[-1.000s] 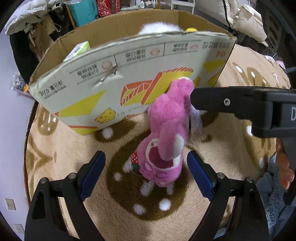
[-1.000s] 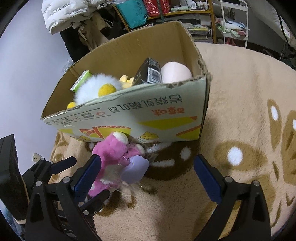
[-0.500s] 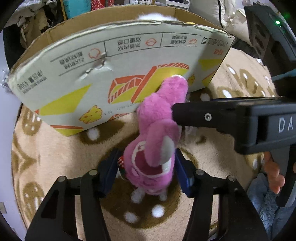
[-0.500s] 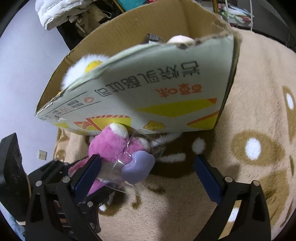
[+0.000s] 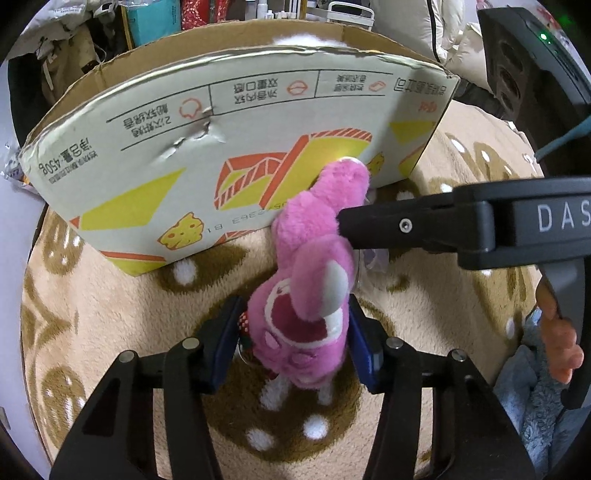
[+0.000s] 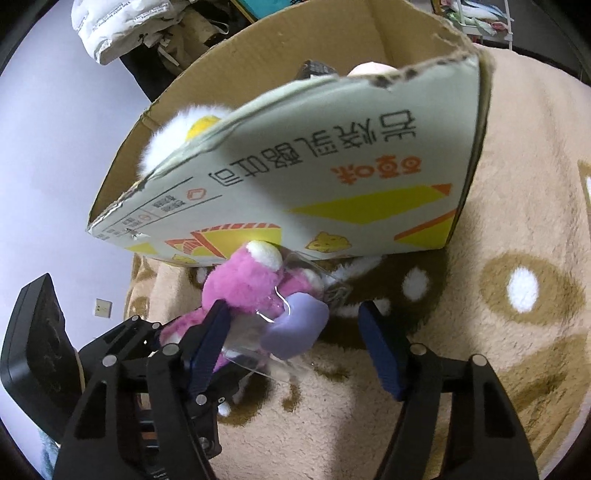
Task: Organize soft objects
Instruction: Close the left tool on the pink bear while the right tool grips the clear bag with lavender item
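A pink plush bear [image 5: 310, 295] lies on the rug against the front wall of a cardboard box [image 5: 221, 147]. My left gripper [image 5: 295, 343] is shut on the bear's head, blue pads pressing both sides. In the right wrist view the bear [image 6: 251, 288] lies with a lilac plush piece in clear plastic wrap [image 6: 295, 328]. My right gripper [image 6: 295, 339] is half closed around the lilac piece; its left pad touches the bear, its right pad stands apart. The box [image 6: 332, 177] holds a white-and-yellow plush [image 6: 181, 125] and a pale round plush.
A beige rug with brown patches and white dots [image 5: 110, 325] covers the floor. The right gripper's black body [image 5: 480, 229] crosses the left wrist view. Bags, shelves and a white padded jacket [image 6: 122, 26] stand behind the box. A blue cloth [image 5: 535, 387] lies at right.
My left gripper has moved in and shut on the pink bear's head. My right gripper has moved closer and narrowed around the lilac wrapped piece.
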The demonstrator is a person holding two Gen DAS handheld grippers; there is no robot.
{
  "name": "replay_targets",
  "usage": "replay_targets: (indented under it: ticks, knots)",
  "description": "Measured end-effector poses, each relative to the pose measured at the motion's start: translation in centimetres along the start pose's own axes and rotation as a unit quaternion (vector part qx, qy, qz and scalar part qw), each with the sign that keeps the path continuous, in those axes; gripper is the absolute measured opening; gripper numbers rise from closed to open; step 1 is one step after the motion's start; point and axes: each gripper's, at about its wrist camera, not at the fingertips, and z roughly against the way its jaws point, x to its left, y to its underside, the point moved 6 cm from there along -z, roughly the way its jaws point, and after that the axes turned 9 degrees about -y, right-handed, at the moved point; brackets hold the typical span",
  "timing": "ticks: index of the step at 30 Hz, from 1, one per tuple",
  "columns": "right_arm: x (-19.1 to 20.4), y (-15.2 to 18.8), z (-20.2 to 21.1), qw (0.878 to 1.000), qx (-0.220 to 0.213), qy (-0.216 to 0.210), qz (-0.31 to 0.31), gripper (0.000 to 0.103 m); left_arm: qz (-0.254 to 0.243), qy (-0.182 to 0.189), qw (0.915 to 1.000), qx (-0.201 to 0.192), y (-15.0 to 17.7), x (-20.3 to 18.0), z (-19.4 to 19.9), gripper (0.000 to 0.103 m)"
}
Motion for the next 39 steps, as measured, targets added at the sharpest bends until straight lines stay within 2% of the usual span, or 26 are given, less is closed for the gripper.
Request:
replay_targets:
  ticks: [12,20,24,30,31,33,39]
  knots:
    - [-0.4,0.6,0.9,0.997,0.013,0.075,0.002,0.075,-0.004,-0.003,1.0,-0.004,0.2,-0.5,1.0,0.05]
    - [-0.5,0.5,1.0,0.999,0.007,0.031,-0.022,0.075,-0.006,-0.004,0.9999,-0.008,0.1,-0.3,1.5,0.049]
    - [-0.4,0.4,0.0,0.999,0.016,0.029,-0.017,0.075,-0.004,-0.015,0.9999,0.003,0.5,0.0,1.3,0.048]
    - [-1.1,0.5,-0.9,0.999,0.016,0.002,-0.038,0.075,0.013,-0.007,0.9998,0.01,0.5,0.7,1.0,0.048]
    - [-0.8,0.6,-1.5,0.999,0.015,0.0,-0.039,0.074,0.013,-0.007,0.9998,0.01,0.5,0.7,1.0,0.048]
    - [-0.7,0.6,-1.6,0.999,0.013,-0.022,-0.042,0.055,0.017,-0.007,0.9998,0.012,0.3,0.7,0.9,0.048]
    - [-0.3,0.8,-2.0,0.999,0.013,-0.024,-0.045,0.054,0.018,-0.009,0.9998,0.007,0.4,1.1,0.7,0.048]
